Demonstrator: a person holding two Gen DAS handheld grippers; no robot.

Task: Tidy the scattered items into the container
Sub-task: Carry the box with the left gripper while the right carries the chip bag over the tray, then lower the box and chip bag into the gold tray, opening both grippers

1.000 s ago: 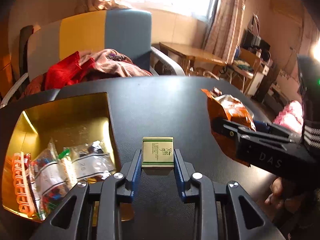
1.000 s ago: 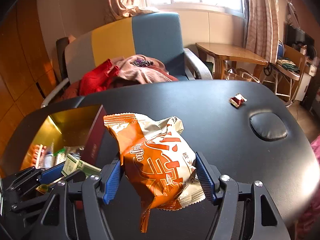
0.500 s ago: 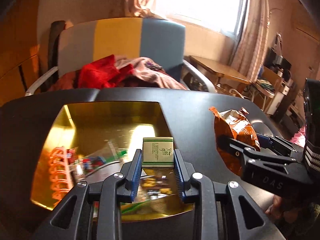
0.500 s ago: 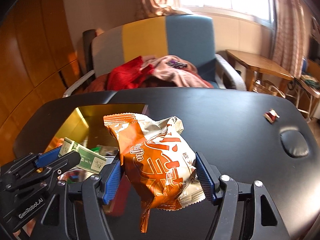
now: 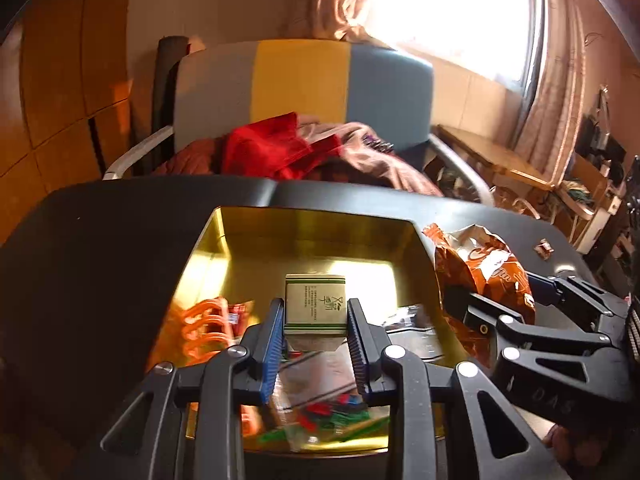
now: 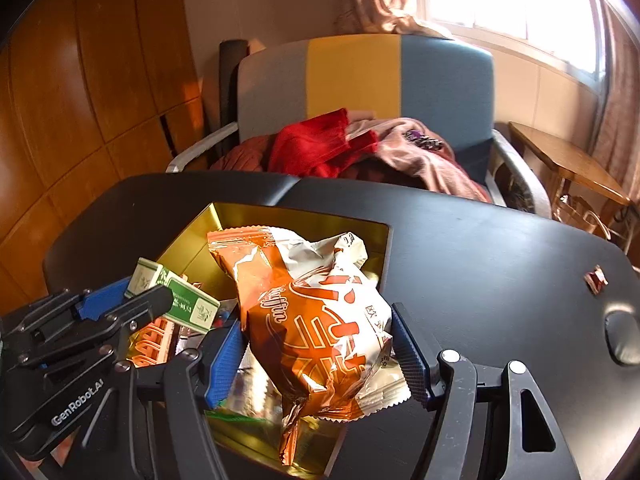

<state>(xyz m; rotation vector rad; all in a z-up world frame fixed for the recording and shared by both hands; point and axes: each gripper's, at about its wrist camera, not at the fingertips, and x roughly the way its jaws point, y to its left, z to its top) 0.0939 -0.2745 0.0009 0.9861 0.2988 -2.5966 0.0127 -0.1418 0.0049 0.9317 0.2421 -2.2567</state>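
Above the gold tin [image 5: 312,224], I am clamping the small green box [image 5: 315,304] in my left claw [image 5: 316,320] and the orange snack bag [image 6: 316,320] in my right claw [image 6: 320,344], holding both over the opening so each would land inside, while a small wrapper [image 6: 596,279] is lying well apart on the black table [image 6: 500,248].

Blown-out window [image 5: 452,12] glare upper right; warm cast; fisheye-bent edges; foreground blur.
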